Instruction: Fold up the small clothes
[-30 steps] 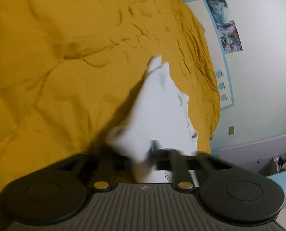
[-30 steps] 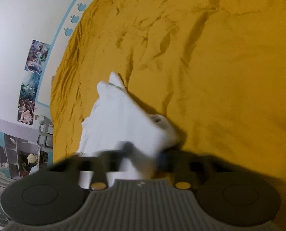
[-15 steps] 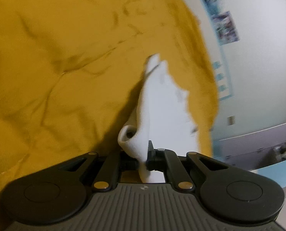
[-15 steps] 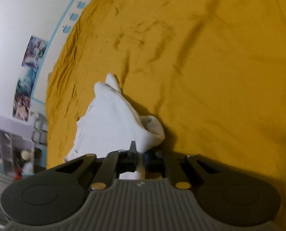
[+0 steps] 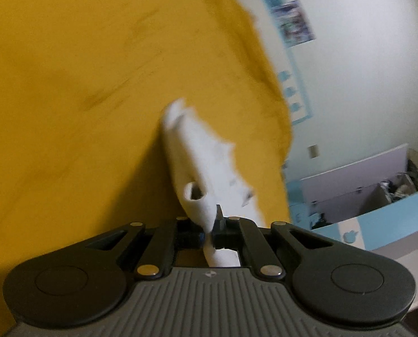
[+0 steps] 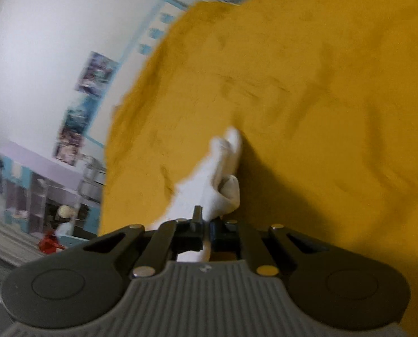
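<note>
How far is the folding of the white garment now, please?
Done: both claws are shut on the white garment, left claw, right claw. In hand: it hangs stretched over the yellow bedspread. Left: no fold is visible yet.

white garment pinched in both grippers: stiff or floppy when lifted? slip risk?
Likely floppy: the garment sags and curls into a tube near the left gripper over the yellow bedding. Probably light: thin fabric. Slip looks unlikely, since the right gripper is also shut on a bunched edge.
</note>
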Demonstrator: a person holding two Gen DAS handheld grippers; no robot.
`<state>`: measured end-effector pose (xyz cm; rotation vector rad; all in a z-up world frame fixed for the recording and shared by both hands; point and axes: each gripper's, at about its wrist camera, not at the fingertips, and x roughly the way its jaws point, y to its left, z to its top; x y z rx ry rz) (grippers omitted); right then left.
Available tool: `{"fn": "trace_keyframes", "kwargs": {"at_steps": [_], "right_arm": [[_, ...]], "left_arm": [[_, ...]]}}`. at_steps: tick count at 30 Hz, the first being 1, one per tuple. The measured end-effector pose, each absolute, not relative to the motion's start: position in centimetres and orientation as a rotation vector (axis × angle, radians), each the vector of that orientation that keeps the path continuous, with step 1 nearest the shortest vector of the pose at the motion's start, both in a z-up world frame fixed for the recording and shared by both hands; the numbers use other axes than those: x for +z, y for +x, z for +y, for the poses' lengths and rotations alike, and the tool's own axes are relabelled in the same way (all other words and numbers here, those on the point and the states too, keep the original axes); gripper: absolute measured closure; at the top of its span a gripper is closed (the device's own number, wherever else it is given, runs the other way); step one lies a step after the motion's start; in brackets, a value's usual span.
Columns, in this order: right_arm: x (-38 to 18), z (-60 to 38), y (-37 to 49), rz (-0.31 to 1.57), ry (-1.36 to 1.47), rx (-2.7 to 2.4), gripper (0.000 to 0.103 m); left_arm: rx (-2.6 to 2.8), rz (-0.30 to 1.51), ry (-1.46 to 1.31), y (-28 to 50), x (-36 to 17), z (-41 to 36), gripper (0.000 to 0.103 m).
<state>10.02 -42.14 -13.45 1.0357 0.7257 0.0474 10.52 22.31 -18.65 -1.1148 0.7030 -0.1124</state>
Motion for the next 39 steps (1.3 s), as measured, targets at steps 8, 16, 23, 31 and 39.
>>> {"fn": "trace_keyframes", "kwargs": {"at_steps": [8, 16, 23, 31, 39], "right_arm": [[-19.8, -44.0, 7.4, 0.784, 1.116, -0.025, 0.103], [-12.3, -45.2, 6.4, 0.631, 0.833, -0.014, 0.083], [-9.2, -40.7, 17.1, 0.584, 0.642, 0.220, 0.071], [-15.1, -36.4, 28.7, 0.710, 0.658, 0.280, 0.072], [-19.8, -37.9, 31.4, 0.763, 0.628, 0.168, 0.085]], "left_arm": [[-0.105, 0.798, -1.026, 10.7, -21.0, 21.4, 0.098], [0.077, 0.820, -0.674, 8.2, -13.9, 22.7, 0.086], [-0.149, 0.718, -0.603, 18.3, -10.3, 19.9, 0.076], [-0.183, 0.871, -0.677, 28.9, -17.4, 18.2, 0.076], [-0.097, 0.926, -0.685, 30.0, -21.6, 19.7, 0.096]]}}
